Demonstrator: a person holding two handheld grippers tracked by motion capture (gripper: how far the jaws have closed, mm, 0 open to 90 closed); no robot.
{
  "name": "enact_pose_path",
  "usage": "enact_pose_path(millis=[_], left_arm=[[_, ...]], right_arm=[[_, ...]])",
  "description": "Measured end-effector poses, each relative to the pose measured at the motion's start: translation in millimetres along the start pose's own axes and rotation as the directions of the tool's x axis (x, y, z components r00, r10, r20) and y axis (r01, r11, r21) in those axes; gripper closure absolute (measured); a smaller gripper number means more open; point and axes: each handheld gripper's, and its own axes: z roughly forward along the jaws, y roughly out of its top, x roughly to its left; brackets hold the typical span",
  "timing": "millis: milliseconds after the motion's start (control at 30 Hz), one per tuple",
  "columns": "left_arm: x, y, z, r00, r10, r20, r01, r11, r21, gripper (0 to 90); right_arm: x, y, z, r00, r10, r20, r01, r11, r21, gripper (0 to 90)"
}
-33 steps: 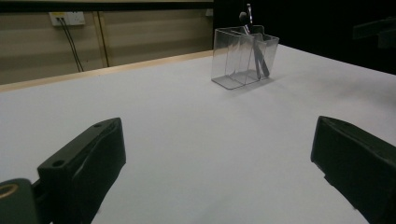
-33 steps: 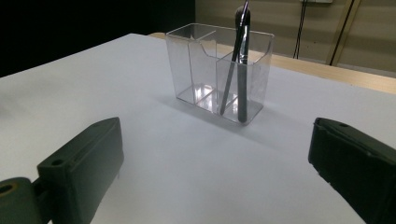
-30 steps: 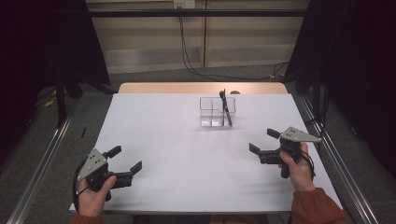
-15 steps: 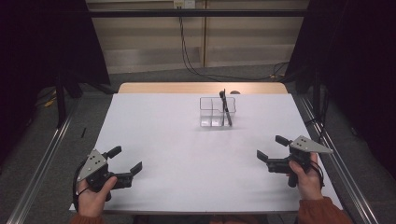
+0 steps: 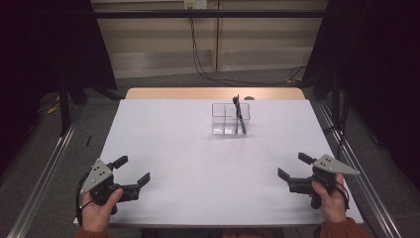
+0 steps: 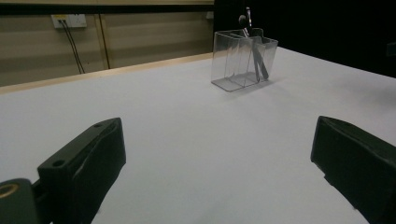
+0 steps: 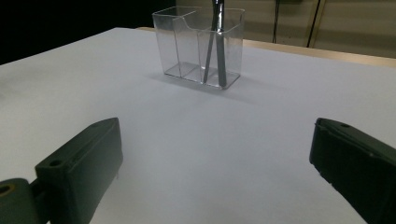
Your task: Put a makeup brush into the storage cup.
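Since the earlier frames, the right gripper (image 5: 295, 167) has been drawn back toward the table's near right corner, while the left gripper (image 5: 132, 170) is unmoved at the near left; both are held with jaws spread wide and empty. A clear divided holder (image 5: 230, 118) containing a dark utensil (image 5: 239, 114) is seen standing well apart from both, toward the far side of the white table (image 5: 198, 163). Nothing is found lying between either gripper and the holder.

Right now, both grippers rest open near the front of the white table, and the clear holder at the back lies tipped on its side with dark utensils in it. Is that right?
Not quite. The clear holder stands upright, as the right gripper view shows, with the dark utensils leaning inside. The left gripper and right gripper are open near the front of the white table.
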Motion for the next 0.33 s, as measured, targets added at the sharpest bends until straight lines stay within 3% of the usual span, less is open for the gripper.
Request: enact_pose_path(millis=[333], left_arm=[[0.4,-0.7,0.5,1.0,0.001,0.0,-0.001,0.9999,0.01,3.2]], right_arm=[[-1.4,-1.1,2.1,0.9999,0.011,-0.006,-0.011,0.9999,0.003,2.1]])
